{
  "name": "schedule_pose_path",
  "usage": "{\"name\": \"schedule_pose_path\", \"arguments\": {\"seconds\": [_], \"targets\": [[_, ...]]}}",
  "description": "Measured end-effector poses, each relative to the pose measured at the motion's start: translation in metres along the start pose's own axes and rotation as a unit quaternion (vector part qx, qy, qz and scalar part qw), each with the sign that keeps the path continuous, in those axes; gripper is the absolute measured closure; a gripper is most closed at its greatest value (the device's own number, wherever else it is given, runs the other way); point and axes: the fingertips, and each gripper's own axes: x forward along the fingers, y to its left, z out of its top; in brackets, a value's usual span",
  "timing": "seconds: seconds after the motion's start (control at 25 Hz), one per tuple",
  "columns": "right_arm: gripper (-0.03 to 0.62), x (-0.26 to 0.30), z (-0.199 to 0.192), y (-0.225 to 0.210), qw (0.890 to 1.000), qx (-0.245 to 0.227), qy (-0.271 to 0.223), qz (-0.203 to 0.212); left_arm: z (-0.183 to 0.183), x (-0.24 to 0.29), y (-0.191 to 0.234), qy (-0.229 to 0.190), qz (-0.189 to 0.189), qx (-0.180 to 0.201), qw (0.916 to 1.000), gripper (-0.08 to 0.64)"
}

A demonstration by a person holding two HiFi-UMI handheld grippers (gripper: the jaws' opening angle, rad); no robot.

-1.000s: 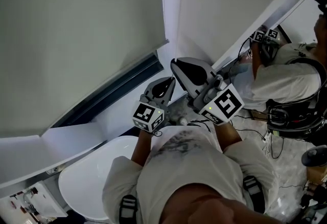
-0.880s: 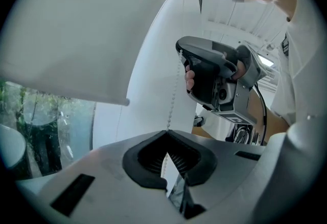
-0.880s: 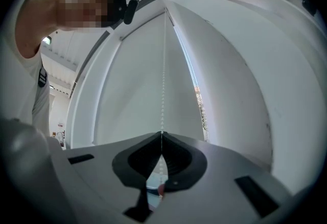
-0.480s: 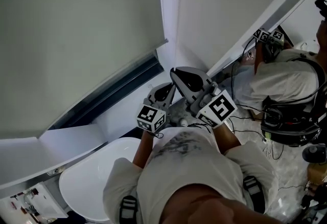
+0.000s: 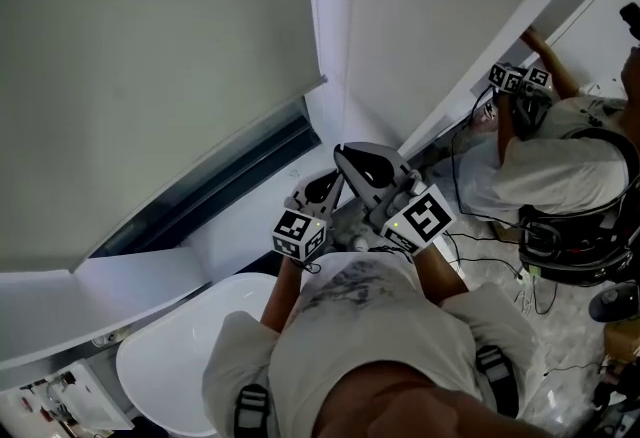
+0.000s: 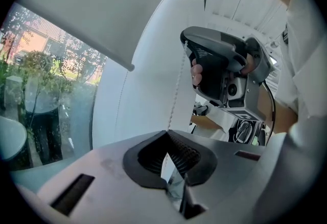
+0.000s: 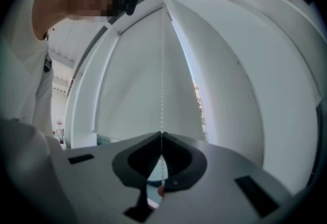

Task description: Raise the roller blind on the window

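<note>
The left tool (image 6: 168,135) and right tool (image 7: 162,136) each pinch the bead chain (image 7: 162,90), probably light, limp and slippery, so it wants firm grip. The roller blind (image 5: 150,56) hangs upper left.

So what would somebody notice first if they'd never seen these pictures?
Probably the two grippers in the middle, each carrying a black-and-white marker cube: the left gripper and the right gripper are both pinched shut on the thin bead chain hanging down. Then the big grey roller blind filling the upper left, with a dark strip of window under it. Another person in similar gear is at the right.
</note>
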Motion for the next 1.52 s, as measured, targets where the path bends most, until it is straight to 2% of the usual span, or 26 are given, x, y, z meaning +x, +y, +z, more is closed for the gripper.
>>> {"name": "schedule_pose_path", "arguments": {"seconds": [0.28, 0.56, 0.76, 0.92, 1.08, 1.28, 1.52], "targets": [[0.531, -0.014, -0.035, 0.005, 0.999, 0.007, 0.031, -0.002, -0.039, 0.000, -0.003, 0.038, 0.010, 0.008, 0.9992, 0.552], [0.531, -0.012, -0.060, 0.013, 0.999, 0.010, 0.049, -0.003, -0.063, -0.007, 0.003, 0.047, 0.017, 0.009, 0.9987, 0.552], [0.531, -0.016, -0.065, 0.013, 0.999, 0.010, 0.050, -0.003, -0.061, -0.018, 0.002, 0.041, 0.022, 0.000, 0.9989, 0.551], [0.531, -0.020, -0.065, 0.012, 0.999, 0.007, 0.050, -0.002, -0.025, -0.034, -0.005, 0.015, 0.025, 0.000, 0.9996, 0.549], [0.531, -0.018, -0.065, 0.009, 0.999, 0.007, 0.050, 0.000, 0.031, -0.049, -0.013, -0.026, 0.021, 0.027, 0.9991, 0.488], [0.531, -0.021, -0.055, 0.022, 0.999, 0.004, 0.046, 0.002, 0.111, -0.075, -0.041, -0.084, 0.006, 0.070, 0.9940, 0.482], [0.531, -0.021, -0.058, 0.023, 0.999, 0.004, 0.043, 0.004, 0.173, -0.074, -0.067, -0.106, -0.003, 0.097, 0.9896, 0.476]]}}
